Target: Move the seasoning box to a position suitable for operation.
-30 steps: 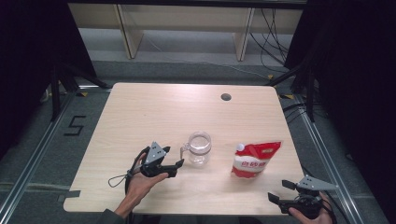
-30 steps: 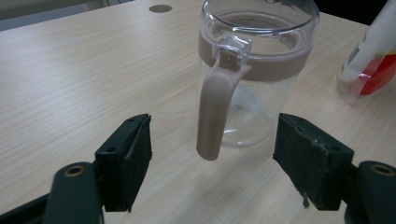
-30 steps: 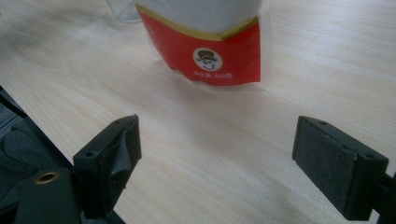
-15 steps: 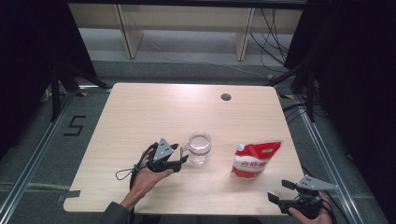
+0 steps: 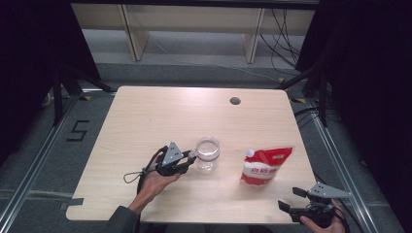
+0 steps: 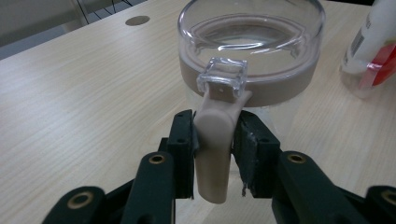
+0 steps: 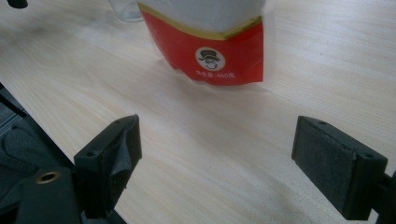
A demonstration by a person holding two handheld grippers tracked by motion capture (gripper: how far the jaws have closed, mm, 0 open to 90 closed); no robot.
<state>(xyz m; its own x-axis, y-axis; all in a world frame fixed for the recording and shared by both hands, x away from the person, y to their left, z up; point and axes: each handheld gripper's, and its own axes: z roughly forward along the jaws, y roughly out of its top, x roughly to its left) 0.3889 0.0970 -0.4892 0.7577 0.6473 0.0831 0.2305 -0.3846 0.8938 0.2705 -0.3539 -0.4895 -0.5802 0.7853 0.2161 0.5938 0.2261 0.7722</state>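
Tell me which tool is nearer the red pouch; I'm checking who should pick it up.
Right. The right tool sits open at the table's near edge, just in front of the red pouch, apart from it. The left tool is beyond the clear jug, clamped on its handle.

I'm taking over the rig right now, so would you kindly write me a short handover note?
Left gripper: jaws have just been closing on the jar's handle; pads now touch both sides.
Right gripper: open, holding nothing, at the table's near right corner.
Jar: upright mid-table, clear lid on.
Red pouch: standing right of the jar, untouched.
Done: handle gripped.
Left: probably open the jar and bring the pouch over; the right gripper has yet to reach for it.
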